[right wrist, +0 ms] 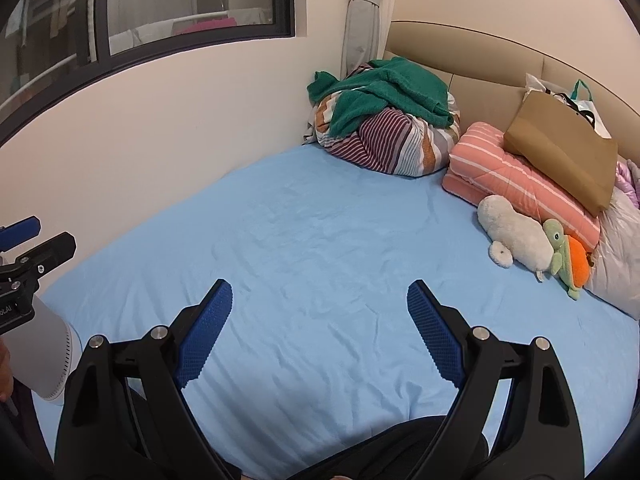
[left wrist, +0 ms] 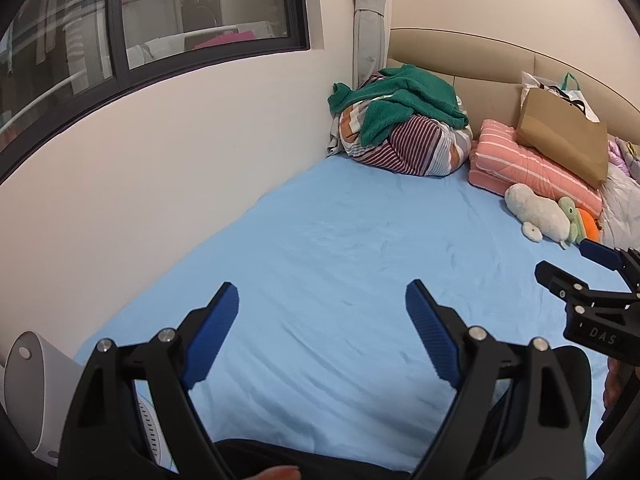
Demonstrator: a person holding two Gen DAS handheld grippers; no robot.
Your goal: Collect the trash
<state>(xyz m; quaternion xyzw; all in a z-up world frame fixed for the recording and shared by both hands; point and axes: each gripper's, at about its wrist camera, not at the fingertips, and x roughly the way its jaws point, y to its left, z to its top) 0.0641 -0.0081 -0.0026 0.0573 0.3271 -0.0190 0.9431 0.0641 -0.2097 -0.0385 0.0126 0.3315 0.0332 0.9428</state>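
Both tongs are held over a bed with a light blue sheet (left wrist: 340,240), and both stand wide open with nothing between the blue pads. The left gripper (left wrist: 322,316) points toward the head of the bed; the right gripper (right wrist: 320,316) points the same way. In the left wrist view the right gripper shows at 3 o'clock, and in the right wrist view the left one shows at 9 o'clock.

No piece of trash can be made out on the sheet in either view, so I cannot tell where it is.

At 12 o'clock, in the corner by the wall, lies a striped bundle of bedding (right wrist: 396,148) with a green towel (right wrist: 384,88) on top. At 1 o'clock a folded pink blanket (right wrist: 516,184) lies against the beige headboard (right wrist: 472,52), and a brown paper bag (right wrist: 564,148) rests on it. Just beside the blanket, at 2 o'clock, lie a white soft toy (right wrist: 516,236) and a green and orange turtle toy (right wrist: 568,256), touching each other. A white round device (left wrist: 36,392) stands at 8 o'clock beside the bed. A dark window (left wrist: 160,20) is at 10 o'clock, and a tied curtain (left wrist: 370,20) hangs at 12 o'clock.
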